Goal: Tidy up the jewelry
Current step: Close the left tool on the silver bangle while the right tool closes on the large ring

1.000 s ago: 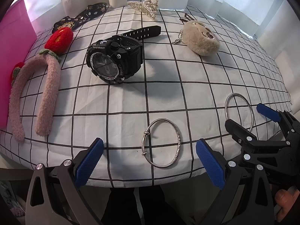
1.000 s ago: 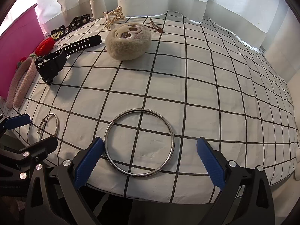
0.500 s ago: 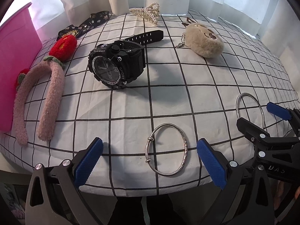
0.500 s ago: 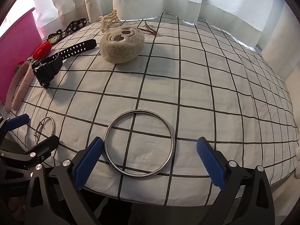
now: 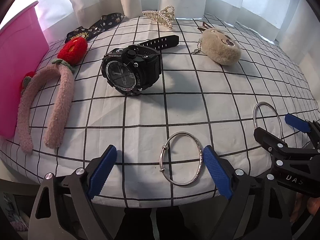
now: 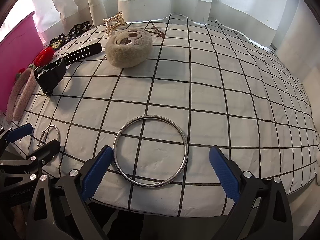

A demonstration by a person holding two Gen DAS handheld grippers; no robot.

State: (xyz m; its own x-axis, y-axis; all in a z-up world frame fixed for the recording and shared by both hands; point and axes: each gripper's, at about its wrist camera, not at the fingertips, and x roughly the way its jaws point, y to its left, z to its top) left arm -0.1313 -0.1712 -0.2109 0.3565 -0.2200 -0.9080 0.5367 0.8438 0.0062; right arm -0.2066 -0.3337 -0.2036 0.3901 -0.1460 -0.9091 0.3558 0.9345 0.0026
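The left claw [image 5: 159, 173] stands wide apart and holds nothing. A thin silver bracelet [image 5: 181, 158] lies flat on the checked tabletop [image 5: 180, 104] between its blue fingers [image 5: 217, 173], close against the right finger. The right claw [image 6: 160, 172] is also spread wide and empty. A larger plain silver bangle [image 6: 150, 152] lies flat between its fingers, its left edge just beside the left finger [image 6: 96, 173].

Farther back, a black sport watch [image 5: 131, 73] rests at centre-left. A beige plush charm [image 5: 221, 48] lies to its right. A pink fuzzy headband [image 5: 47, 108] lies at the left, near a pink box [image 5: 18, 68]. A pearl hair clip [image 5: 162, 18] sits at the far edge.
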